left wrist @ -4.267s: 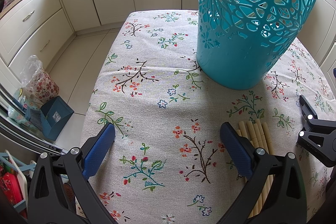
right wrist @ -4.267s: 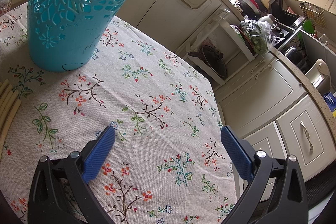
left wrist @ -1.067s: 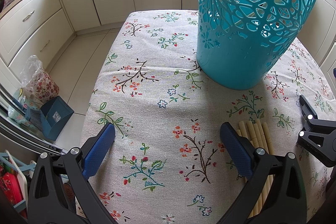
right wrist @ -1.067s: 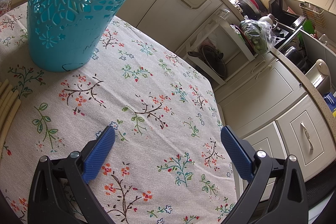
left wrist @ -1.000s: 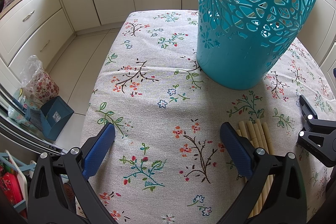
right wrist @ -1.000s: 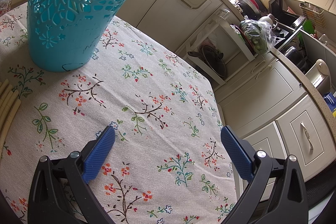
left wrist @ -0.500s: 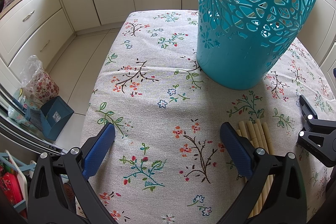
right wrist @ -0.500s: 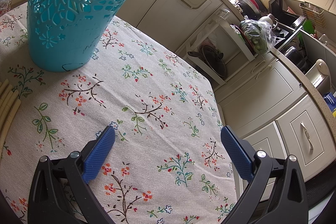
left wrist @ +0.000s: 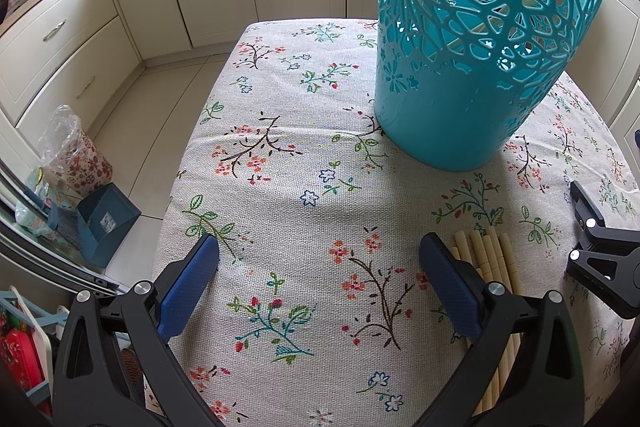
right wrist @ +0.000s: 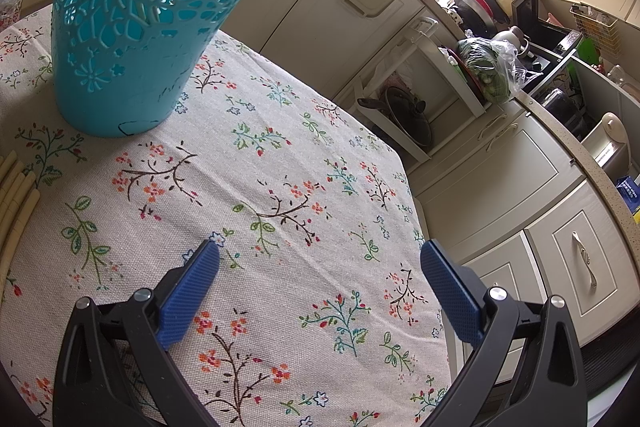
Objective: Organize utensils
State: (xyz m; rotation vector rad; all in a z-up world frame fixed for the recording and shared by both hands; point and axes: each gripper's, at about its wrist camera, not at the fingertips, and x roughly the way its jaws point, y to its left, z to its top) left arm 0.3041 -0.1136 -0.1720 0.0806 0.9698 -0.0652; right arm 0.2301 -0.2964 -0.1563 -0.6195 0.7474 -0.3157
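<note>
Both our claws hang spread wide and empty over the flowered tablecloth (left wrist: 280, 131).

Our left claw (left wrist: 318, 279) has the tall teal basket (left wrist: 472, 39) standing upright ahead and to its right; the chopsticks (left wrist: 486, 255) lie flat just beside its right finger, partly under it, their long axis running from us toward the basket. Our right claw (right wrist: 318, 281) sees them at its far left, with kitchen cabinets (right wrist: 500, 179) beyond the table edge.
</note>
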